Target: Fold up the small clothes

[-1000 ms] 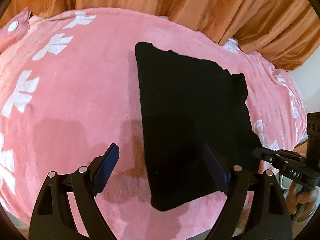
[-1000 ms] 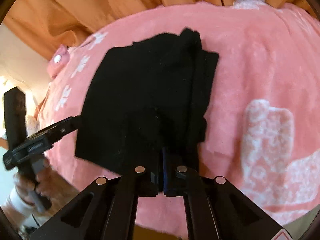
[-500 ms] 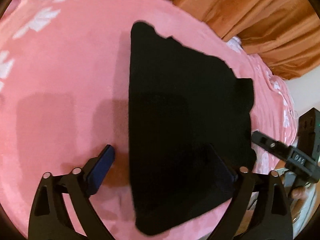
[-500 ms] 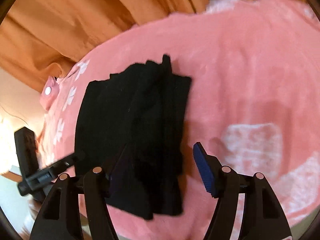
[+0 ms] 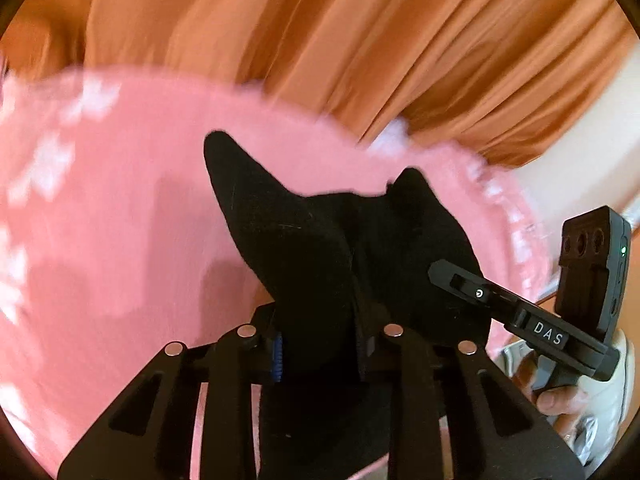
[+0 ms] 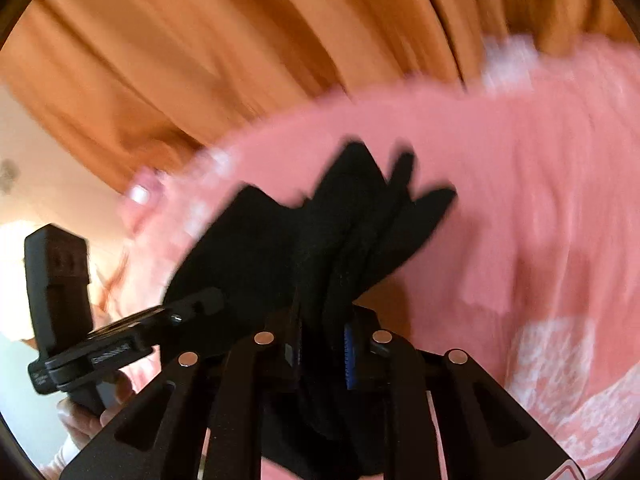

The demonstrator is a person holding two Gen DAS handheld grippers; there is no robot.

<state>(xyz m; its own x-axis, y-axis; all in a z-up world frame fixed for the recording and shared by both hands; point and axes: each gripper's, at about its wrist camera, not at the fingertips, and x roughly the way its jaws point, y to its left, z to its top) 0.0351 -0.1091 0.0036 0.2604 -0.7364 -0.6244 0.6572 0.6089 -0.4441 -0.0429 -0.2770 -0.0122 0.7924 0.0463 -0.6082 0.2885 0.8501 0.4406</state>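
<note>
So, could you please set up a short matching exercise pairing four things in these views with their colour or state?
Things:
1. black garment
2. blanket
3. curtain
4. left gripper

Colour or state:
A. orange, hanging in folds
B. pink with white patterns
C. shut on cloth
D. lifted, gripped at two places

Pairs: 1-D, 2-B, 3-A, 4-C

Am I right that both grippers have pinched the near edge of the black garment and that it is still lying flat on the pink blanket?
Not quite. Both the left gripper and the right gripper have just closed on the black garment, but it is not flat: both wrist views show it bunched and raised off the pink blanket.
</note>
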